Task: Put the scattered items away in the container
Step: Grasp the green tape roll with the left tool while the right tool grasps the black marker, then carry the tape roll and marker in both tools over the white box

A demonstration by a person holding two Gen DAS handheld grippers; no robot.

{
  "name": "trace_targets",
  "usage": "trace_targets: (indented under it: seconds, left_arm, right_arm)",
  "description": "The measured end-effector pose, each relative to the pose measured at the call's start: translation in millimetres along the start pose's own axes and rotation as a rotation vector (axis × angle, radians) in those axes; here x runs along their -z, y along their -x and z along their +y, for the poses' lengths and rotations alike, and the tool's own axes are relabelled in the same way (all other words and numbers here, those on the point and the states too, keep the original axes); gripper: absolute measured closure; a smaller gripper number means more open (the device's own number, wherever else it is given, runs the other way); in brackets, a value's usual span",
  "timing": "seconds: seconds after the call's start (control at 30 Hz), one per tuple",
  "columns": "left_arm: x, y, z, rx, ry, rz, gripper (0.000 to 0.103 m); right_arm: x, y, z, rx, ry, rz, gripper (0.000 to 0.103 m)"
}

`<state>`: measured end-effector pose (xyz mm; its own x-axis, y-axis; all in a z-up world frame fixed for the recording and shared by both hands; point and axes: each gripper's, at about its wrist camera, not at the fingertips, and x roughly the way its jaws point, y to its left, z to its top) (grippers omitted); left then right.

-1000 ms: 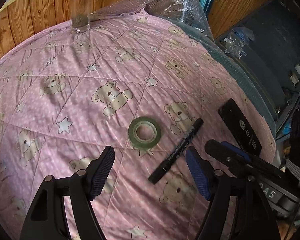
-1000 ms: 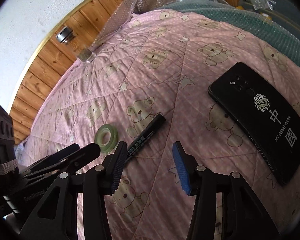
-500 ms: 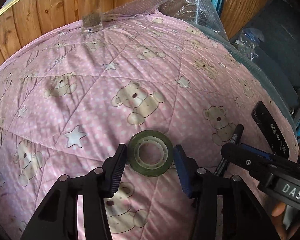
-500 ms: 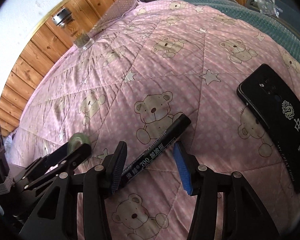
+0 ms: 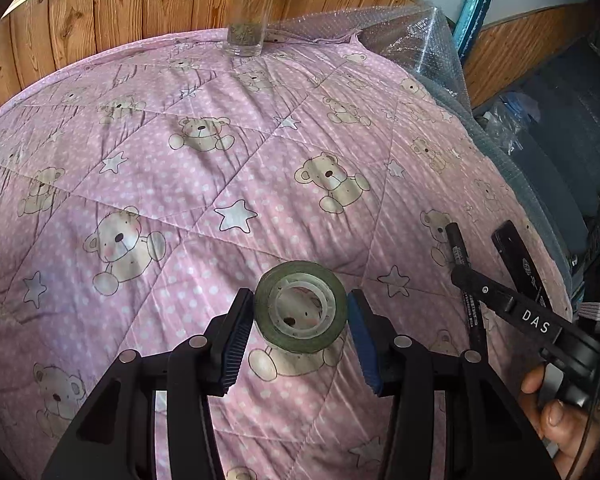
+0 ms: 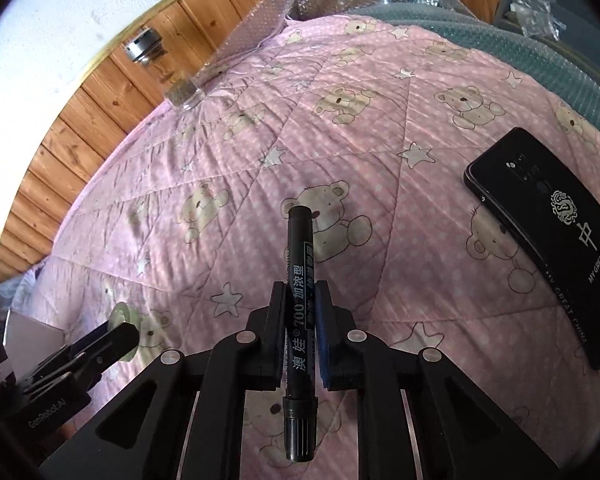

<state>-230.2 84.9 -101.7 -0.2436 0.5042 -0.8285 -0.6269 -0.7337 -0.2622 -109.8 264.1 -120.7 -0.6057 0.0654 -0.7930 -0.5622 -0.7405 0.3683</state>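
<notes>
A green tape roll sits tilted between the pads of my left gripper, which is shut on it just above the pink teddy-bear quilt. In the right wrist view, my right gripper is shut on a black marker that points away along the fingers, its cap end hanging below the jaws. The left wrist view shows the same marker at the right, held by the right gripper. At the lower left of the right wrist view, the left gripper holds the tape roll.
A black phone lies face down on the quilt near its right edge, phone. A glass jar with a metal lid stands at the far edge by the wooden wall. Bubble wrap lies at the far right. A hand grips the right tool.
Both grippers moved in and shut: the left one onto the tape roll, the right one onto the marker. The marker now points along the right fingers, lifted off the quilt.
</notes>
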Motion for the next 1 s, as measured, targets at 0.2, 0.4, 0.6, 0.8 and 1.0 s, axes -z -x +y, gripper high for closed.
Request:
trace_targets:
  seconds: [0.2,0.4,0.6,0.8,1.0]
  left_arm:
    - [17,29,-3,0.001,0.002,0.002,0.054]
    - [36,66,-2,-0.019,0.002,-0.011,0.054]
    - [59,98,5,-0.073,0.022,-0.014,0.054]
    - [79,131,7,-0.105,0.034,-0.036,0.054]
    - [95,163,6,-0.115,0.027,-0.072,0.054]
  right_arm:
    - [19,17,31,-0.039,0.065,0.020,0.089]
    - [44,34,58,-0.068,0.128,0.031,0.089]
    - [70,53,80,-0.094,0.185,0.039,0.089]
    - [92,71,100,-0.118,0.240,0.039,0.089]
    - [112,91,119,-0.141,0.291,0.028,0.089]
